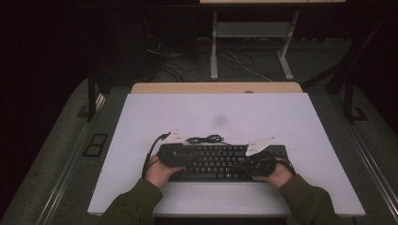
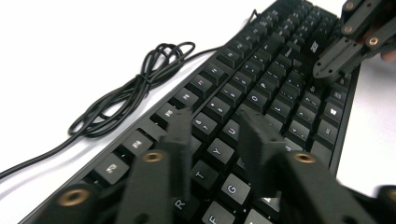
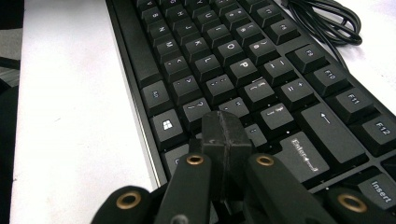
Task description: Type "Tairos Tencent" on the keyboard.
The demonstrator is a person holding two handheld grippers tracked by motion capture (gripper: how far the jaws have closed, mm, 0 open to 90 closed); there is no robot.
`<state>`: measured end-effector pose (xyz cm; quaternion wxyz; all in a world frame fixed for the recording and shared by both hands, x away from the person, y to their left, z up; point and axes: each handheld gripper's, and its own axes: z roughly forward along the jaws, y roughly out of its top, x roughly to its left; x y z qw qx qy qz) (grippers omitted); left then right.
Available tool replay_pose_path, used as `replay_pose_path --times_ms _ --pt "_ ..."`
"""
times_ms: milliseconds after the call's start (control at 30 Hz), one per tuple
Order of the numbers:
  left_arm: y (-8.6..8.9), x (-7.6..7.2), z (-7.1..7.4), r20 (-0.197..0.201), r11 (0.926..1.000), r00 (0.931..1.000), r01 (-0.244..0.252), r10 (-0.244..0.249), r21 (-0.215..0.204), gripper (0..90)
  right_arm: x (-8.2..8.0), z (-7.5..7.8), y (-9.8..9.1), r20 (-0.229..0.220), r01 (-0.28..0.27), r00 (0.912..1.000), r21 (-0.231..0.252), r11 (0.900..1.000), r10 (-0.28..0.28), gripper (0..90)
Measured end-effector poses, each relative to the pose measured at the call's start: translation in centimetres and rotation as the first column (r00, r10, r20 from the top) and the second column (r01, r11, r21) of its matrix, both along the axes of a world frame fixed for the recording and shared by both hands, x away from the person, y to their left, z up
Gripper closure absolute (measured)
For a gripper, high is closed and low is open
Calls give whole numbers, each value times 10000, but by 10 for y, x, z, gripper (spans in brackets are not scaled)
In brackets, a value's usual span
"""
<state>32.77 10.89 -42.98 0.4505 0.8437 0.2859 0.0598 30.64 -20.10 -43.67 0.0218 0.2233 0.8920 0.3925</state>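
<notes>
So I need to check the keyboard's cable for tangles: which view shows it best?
The left gripper view: the cable lies bundled in loops on the white table beside the keyboard, close and nearly whole. The right gripper view catches a few loops at its top edge. The high view shows it small behind the keyboard.

Olive-green sleeves (image 1: 133,201), black claws with brass screws, grey three-cornered plates (image 1: 174,136)

White table (image 1: 141,187) bears black keyboard (image 1: 218,161), coiled cable (image 1: 206,139)
</notes>
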Motion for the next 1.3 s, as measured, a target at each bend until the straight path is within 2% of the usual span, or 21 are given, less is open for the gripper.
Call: replay_pose_path --times_ms 233,567,900,967,1233,1300 --pt "1 0 -1 -87 9993 10000 29 -26 370 889 0 0 0 -22 26 10000 8 10000 -26 893" --pt "2 1 -5 -162 9971 9998 97 -85 749 890 0 0 0 -2 36 10000 5 10000 -36 893" --pt "1 0 -6 -164 9972 9998 94 -82 740 889 -1 0 0 10 37 10000 -5 10000 -37 893" --pt "1 0 -7 -157 9961 9998 129 -116 874 890 -1 0 0 14 40 10000 -5 10000 -40 893" --pt "2 0 -6 -196 9975 9998 93 -79 706 889 -1 0 0 15 40 10000 -4 10000 -40 893" --pt "2 -1 -4 -69 9982 9999 114 -110 588 889 -1 0 0 14 42 10000 -3 10000 -42 893"
